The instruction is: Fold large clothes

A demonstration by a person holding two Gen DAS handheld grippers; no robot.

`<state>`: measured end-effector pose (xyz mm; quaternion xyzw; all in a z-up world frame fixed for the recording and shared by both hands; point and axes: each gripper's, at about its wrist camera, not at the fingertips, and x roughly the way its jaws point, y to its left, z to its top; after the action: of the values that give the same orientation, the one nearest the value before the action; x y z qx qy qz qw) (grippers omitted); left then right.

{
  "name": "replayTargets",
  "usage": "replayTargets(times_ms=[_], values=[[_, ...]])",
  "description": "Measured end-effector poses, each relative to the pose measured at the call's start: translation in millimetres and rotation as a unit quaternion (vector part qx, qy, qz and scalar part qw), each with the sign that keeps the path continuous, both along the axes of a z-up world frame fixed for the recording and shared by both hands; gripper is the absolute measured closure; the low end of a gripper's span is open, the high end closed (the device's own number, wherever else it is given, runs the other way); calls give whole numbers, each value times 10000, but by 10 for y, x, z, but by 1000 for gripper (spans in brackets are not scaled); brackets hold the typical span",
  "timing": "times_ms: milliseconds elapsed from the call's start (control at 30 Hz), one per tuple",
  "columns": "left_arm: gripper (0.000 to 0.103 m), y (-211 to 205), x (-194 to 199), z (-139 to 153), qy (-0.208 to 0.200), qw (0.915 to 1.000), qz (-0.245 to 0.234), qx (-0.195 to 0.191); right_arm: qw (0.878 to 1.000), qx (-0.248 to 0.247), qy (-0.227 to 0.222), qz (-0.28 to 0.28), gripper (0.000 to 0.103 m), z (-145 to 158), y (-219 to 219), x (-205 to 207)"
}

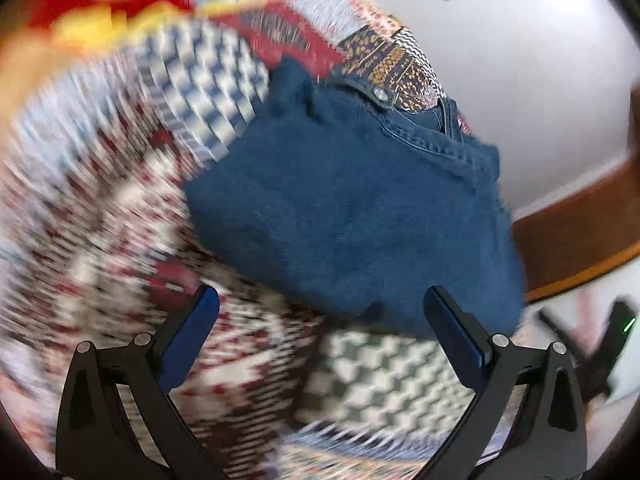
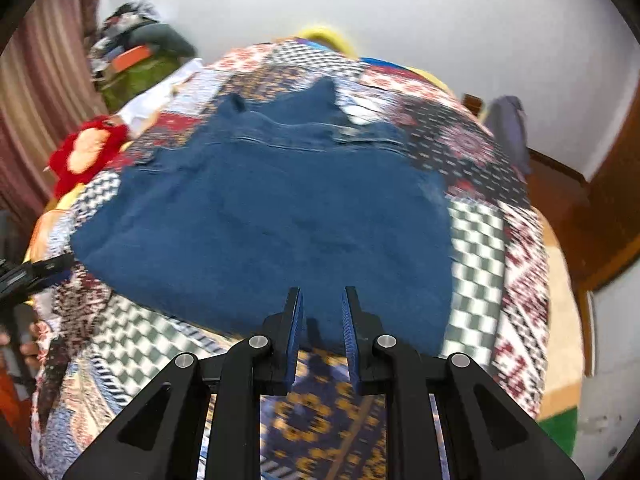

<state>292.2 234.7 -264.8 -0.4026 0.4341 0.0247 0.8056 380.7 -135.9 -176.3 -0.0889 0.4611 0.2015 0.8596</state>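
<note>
A blue denim garment (image 2: pixel 272 208) lies spread on a patchwork quilt (image 2: pixel 492 216) that covers a bed. In the right wrist view my right gripper (image 2: pixel 322 292) hovers at the garment's near hem, its jaws a narrow gap apart with nothing clearly pinched between them. In the left wrist view the denim (image 1: pixel 352 208) shows its waistband and a metal button (image 1: pixel 379 94). My left gripper (image 1: pixel 320 300) is wide open and empty, just short of the denim's near edge. The left wrist view is motion-blurred. The left gripper also shows at the left edge of the right wrist view (image 2: pixel 36 270).
A red and yellow plush toy (image 2: pixel 86 152) lies at the bed's left side. A pile of clothes and a green bag (image 2: pixel 136 60) sit in the far left corner. White walls, a brown curtain (image 2: pixel 36 92) and brown wood trim (image 2: pixel 612 216) surround the bed.
</note>
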Motion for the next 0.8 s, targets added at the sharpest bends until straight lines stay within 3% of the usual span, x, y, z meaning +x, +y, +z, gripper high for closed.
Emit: replayTargets(times_ms=[100, 267, 333, 500, 567, 667, 800], values=[[0, 7, 145, -218, -3, 9981, 76, -617, 9999, 49, 101, 126, 88, -88, 137, 85], [1, 1, 330, -363, -178, 9962, 193, -836, 9987, 46, 473, 179, 88, -392, 298, 258], [20, 2, 417, -337, -281, 9969, 245, -691, 9989, 112, 444, 114, 88, -463, 299, 295], [43, 38, 561, -299, -244, 9971, 501, -509, 9989, 15, 393, 271, 88, -467, 387, 360], [73, 36, 542, -190, -279, 9970, 695, -193, 9986, -14, 418, 314, 88, -453, 403, 363], [79, 42, 454, 64, -601, 9924, 1072, -114, 9983, -36, 452, 358, 88, -426, 405, 335], [81, -162, 401, 648, -1073, 9850, 999, 910, 9975, -135, 478, 501, 88, -366, 444, 264]])
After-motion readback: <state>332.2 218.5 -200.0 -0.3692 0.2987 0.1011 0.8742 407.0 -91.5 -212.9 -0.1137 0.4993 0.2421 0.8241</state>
